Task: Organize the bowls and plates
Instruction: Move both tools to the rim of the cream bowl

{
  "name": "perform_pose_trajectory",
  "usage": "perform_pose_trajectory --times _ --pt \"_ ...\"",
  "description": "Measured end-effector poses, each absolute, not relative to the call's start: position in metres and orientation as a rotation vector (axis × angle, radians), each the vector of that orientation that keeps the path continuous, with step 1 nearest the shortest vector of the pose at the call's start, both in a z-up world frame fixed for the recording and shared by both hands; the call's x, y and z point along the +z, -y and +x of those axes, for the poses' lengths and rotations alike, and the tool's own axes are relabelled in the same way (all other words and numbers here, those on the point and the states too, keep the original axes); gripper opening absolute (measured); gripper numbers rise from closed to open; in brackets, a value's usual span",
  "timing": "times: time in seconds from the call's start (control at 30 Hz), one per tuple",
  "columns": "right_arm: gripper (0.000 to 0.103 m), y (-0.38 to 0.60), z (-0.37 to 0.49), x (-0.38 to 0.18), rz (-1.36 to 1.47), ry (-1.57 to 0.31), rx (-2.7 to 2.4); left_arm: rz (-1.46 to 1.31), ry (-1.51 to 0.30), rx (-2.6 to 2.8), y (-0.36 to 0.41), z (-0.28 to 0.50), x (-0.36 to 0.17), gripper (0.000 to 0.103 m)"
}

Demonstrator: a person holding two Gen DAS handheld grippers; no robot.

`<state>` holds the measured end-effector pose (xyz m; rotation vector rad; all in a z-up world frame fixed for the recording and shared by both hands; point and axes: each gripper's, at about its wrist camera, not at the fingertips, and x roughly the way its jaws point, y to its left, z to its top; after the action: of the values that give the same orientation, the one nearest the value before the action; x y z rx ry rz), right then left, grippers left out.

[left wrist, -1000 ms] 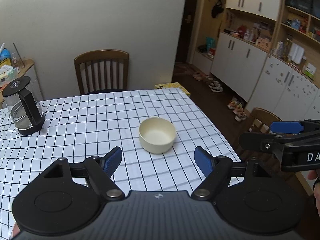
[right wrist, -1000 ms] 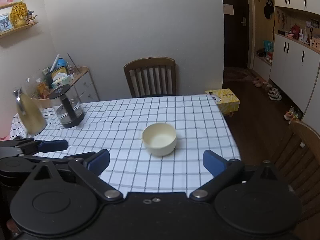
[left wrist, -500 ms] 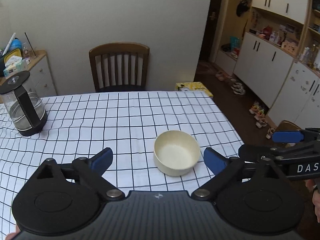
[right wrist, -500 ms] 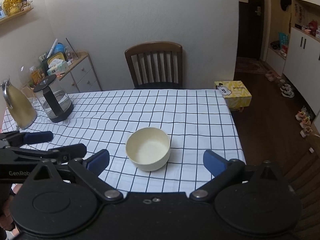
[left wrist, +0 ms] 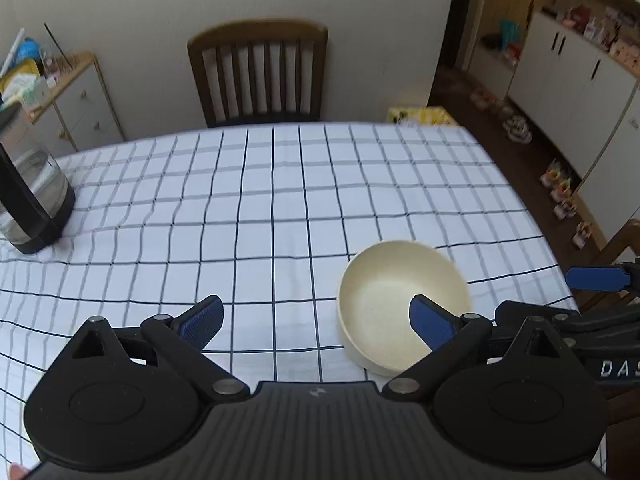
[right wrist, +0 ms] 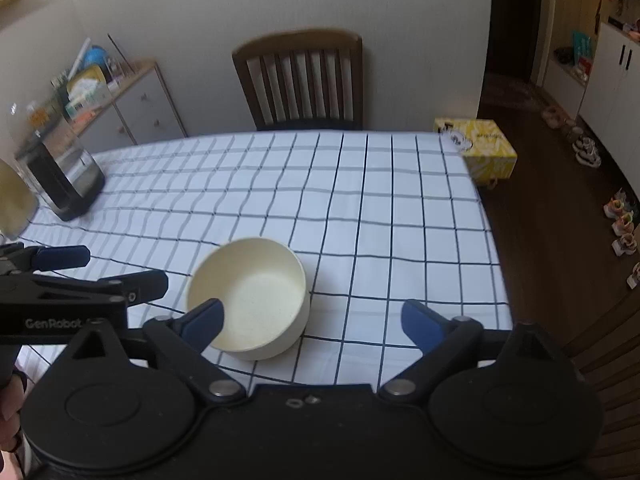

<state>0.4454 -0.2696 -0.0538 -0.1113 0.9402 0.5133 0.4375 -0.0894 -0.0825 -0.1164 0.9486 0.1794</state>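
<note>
A cream bowl stands upright and empty on the checked tablecloth, near the table's front right. My left gripper is open above the table; its right fingertip overlaps the bowl's near side in the view. In the right wrist view the bowl sits at the lower left, and my right gripper is open with its left fingertip over the bowl's near rim. Neither gripper holds anything. No plates are in view.
A glass kettle stands at the table's left, also in the right wrist view. A wooden chair is behind the table. A yellow box lies on the floor right. The table's right edge drops to the floor.
Both grippers have moved forward and down toward the bowl, which now looks larger and nearer. The left view has swung left, the right view right. Both stay open.
</note>
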Motion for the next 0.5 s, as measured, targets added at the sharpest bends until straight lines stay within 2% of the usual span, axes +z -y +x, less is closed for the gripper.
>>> perform_pose_trajectory --times 0.4,0.47,0.5 --pt "0.077 0.241 0.474 -0.097 -0.143 -1.049 0.542 -0.266 -1.090 0.209 0.063 0.483 -0.130 0.099" --pt "0.074 0.239 0.477 -0.100 -0.144 -1.058 0.547 -0.256 -1.095 0.207 0.066 0.488 -0.133 0.096" --pt "0.073 0.238 0.478 -0.102 -0.143 -1.063 0.549 -0.249 -1.100 0.206 0.067 0.489 -0.134 0.090"
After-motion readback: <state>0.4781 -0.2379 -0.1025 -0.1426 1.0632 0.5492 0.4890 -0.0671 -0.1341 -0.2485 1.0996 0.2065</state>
